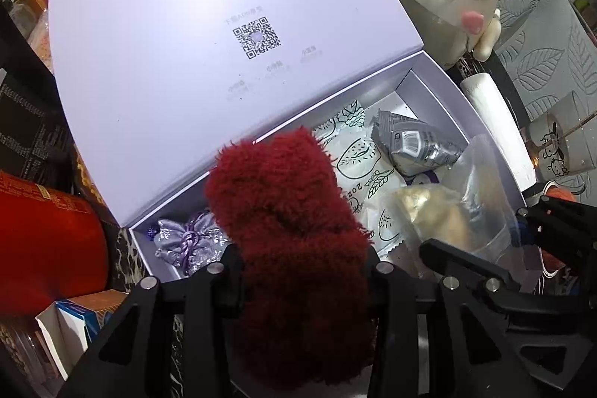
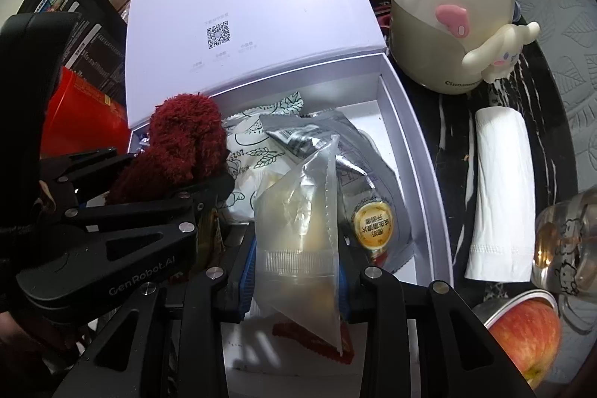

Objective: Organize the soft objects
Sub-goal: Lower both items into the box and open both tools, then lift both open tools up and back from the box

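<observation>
My left tongs (image 1: 302, 271) clamped on fuzzy dark-red fabric piece (image 1: 287, 211), held over left end of open white gift box (image 1: 496, 137). My right tongs (image 2: 296, 271) pinched on frosted plastic pouch (image 2: 298, 222), above box's near middle. Inside box: silver foil packet (image 1: 414, 140), leaf-print wrapper (image 1: 354, 155), lilac satin pouch (image 1: 188, 241). Cream cartoon bottle (image 2: 447, 25), rolled white towel (image 2: 500, 196) beside box.

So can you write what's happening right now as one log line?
left gripper: shut on red fluffy thing | right gripper: shut on clear snack bag | both over open white box | box already holds packets
</observation>
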{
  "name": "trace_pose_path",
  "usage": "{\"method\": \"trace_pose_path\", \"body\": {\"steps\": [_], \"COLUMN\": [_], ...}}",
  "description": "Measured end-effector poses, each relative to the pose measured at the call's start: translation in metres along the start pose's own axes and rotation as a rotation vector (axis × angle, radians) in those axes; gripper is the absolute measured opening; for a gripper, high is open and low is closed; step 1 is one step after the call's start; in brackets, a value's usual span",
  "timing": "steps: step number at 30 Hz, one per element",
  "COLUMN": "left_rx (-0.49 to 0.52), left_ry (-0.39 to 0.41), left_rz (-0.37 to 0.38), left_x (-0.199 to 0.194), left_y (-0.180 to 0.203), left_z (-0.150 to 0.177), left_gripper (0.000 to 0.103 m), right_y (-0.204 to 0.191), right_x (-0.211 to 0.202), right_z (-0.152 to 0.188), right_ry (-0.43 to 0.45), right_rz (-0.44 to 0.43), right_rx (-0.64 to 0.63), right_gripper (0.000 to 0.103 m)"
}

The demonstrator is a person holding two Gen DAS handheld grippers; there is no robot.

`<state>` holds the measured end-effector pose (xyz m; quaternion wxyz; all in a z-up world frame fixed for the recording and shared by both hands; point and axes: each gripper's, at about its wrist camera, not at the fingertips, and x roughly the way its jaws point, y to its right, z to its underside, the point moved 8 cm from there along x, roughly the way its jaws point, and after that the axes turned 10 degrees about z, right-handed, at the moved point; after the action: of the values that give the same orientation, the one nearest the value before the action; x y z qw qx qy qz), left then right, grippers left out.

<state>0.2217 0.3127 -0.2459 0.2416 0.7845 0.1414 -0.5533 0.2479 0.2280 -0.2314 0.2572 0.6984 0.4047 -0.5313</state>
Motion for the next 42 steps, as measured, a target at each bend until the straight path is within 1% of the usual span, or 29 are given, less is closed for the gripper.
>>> {"method": "trace_pose_path", "body": {"steps": [7,9,12,19,20,21,22,23,24,26,28,29,32,35,42], "left_rx": [0.031,0.033,0.031,0.015,0.017,0.018,0.021,0.022,0.022,0.018,0.012,0.011,0.014,0.016,0.030], "left_ry": [0.001,0.006,0.005,0.009,0.004,0.002,0.002,0.005,0.008,0.019,0.034,0.039,0.055,0.078,0.158], "left_rz": [-0.028,-0.023,-0.020,0.012,0.011,0.001,-0.019,-0.031,-0.042,-0.049,-0.037,-0.034,-0.038,-0.027,-0.027], "left_x": [0.001,-0.001,-0.004,-0.012,-0.014,-0.013,-0.014,-0.015,-0.016,-0.019,-0.027,-0.033,-0.043,-0.060,-0.105], "left_y": [0.011,0.015,0.018,0.022,0.020,0.022,0.021,0.023,0.023,0.025,0.023,0.018,0.020,0.020,0.030], "left_z": [-0.005,-0.003,-0.001,0.006,0.008,0.009,0.010,0.010,0.010,0.009,0.009,0.013,0.012,0.012,0.009], "left_gripper": [0.039,0.039,0.039,0.039,0.040,0.041,0.044,0.049,0.052,0.063,0.067,0.067,0.067,0.067,0.067], "right_y": [0.004,0.005,0.007,0.011,0.012,0.014,0.015,0.016,0.016,0.018,0.020,0.021,0.024,0.026,0.020], "right_x": [-0.006,-0.007,-0.010,-0.019,-0.020,-0.021,-0.023,-0.024,-0.024,-0.026,-0.028,-0.029,-0.037,-0.047,-0.085], "right_z": [-0.001,-0.001,-0.002,-0.004,-0.004,-0.003,-0.003,-0.003,-0.003,-0.003,-0.004,-0.003,-0.005,-0.006,-0.012], "right_ry": [0.006,0.006,0.007,0.017,0.018,0.019,0.020,0.021,0.023,0.023,0.024,0.024,0.036,0.052,0.122], "right_rz": [0.028,0.034,0.047,0.084,0.085,0.087,0.091,0.095,0.103,0.109,0.110,0.111,0.115,0.117,0.121], "right_rx": [0.011,0.007,0.004,-0.011,-0.012,-0.014,-0.017,-0.018,-0.018,-0.018,-0.011,-0.009,-0.008,-0.014,-0.027], "right_gripper": [0.035,0.036,0.041,0.041,0.042,0.046,0.050,0.050,0.050,0.050,0.050,0.050,0.050,0.050,0.050]}}
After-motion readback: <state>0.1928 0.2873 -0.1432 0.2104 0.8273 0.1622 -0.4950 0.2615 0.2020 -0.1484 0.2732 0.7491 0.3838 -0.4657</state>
